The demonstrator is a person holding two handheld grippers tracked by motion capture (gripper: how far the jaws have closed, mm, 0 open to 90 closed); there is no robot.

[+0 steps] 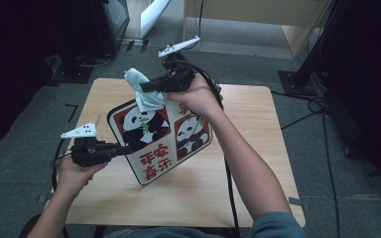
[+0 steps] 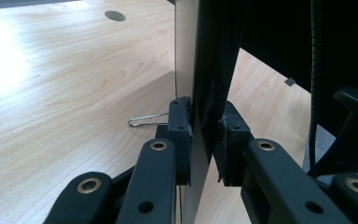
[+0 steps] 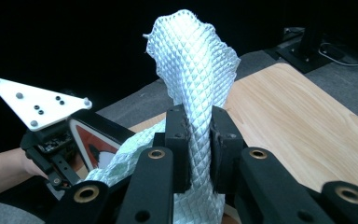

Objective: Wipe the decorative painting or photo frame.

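Pale green cloth (image 1: 142,91) is being pinched by the right hand-held gripper (image 1: 146,87) against the top edge of the panda board (image 1: 161,141), which the left hand-held gripper (image 1: 124,148) is clamping tilted above the desk (image 1: 258,148).

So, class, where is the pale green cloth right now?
High view: the cloth is pinched in the right gripper, above the table's far side, touching the top edge of the panda board.
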